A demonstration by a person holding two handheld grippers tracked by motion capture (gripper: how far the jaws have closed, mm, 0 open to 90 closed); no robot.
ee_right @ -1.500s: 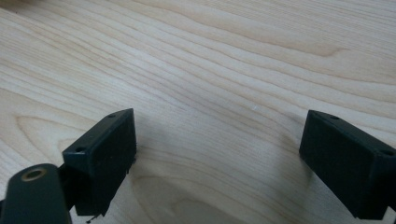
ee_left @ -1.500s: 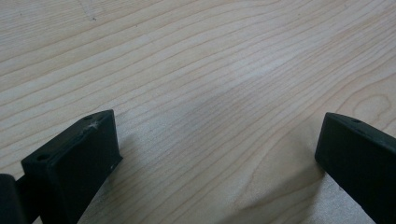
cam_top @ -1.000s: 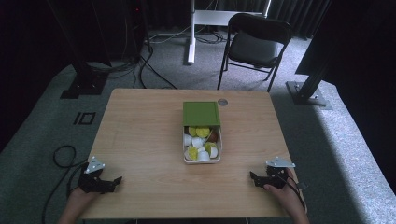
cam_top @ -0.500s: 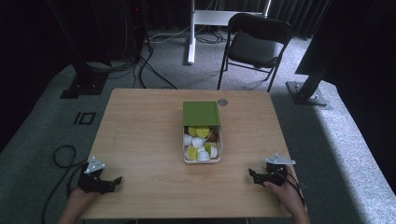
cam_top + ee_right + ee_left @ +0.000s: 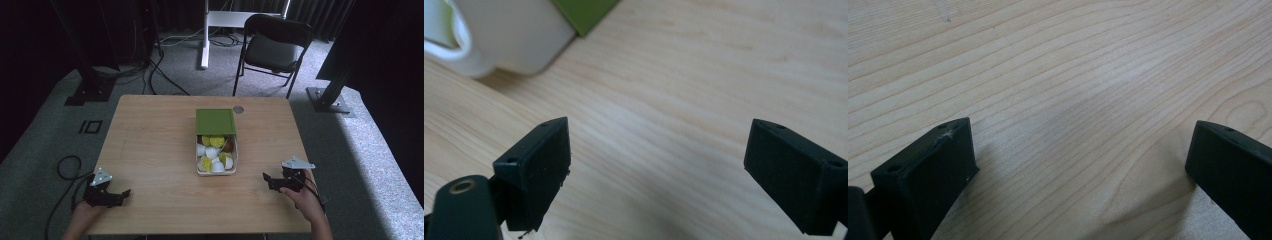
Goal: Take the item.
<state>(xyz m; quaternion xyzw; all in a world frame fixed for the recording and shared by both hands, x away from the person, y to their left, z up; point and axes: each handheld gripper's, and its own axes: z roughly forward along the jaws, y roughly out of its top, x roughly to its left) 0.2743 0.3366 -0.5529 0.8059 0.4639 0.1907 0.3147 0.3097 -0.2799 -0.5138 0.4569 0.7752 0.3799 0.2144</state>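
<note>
The white box (image 5: 217, 155), its green lid (image 5: 215, 121) slid back toward 12 o'clock, sits mid-table. The right gripper (image 5: 272, 181) at 4 o'clock and left gripper (image 5: 119, 195) at 8 o'clock both gape wide, holding nothing. Best approach: low, slow, jaws squared to the box wall.

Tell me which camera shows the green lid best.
The high view: the green lid shows whole, lying over the far half of the white box. The right gripper view catches one blurred corner; the left gripper view looks at bare table.
</note>
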